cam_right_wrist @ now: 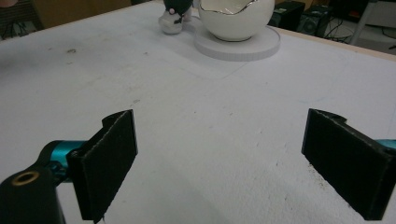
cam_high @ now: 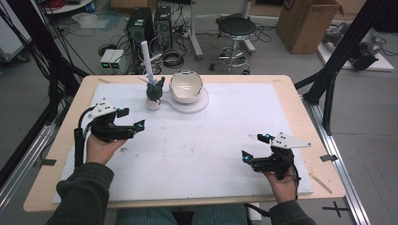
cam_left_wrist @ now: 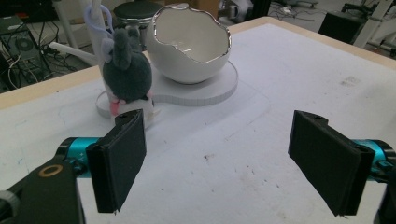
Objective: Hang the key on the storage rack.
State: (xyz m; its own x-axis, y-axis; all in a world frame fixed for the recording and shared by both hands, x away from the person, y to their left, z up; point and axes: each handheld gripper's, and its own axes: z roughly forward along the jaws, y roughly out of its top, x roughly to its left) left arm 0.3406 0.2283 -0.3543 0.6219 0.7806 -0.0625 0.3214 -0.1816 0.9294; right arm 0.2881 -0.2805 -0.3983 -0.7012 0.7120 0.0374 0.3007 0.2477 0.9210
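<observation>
The plush toy (cam_high: 155, 90), grey with upright ears, stands ahead of the left gripper (cam_high: 131, 118) and a little to its left, as the left gripper view shows (cam_left_wrist: 126, 74). It is near the jaws but apart from them, and nothing lies between them. Those jaws stand wide. Just beside the toy sits an egg-shaped white bowl (cam_high: 186, 86) with a jagged rim, resting on a round white base (cam_high: 202, 102). A white post (cam_high: 146, 56) rises behind the toy. The right gripper (cam_high: 255, 146) is well apart from the toy, low over the white mat (cam_high: 197, 145), its jaws wide too, holding nothing. The bowl lies far ahead of it (cam_right_wrist: 238, 18).
</observation>
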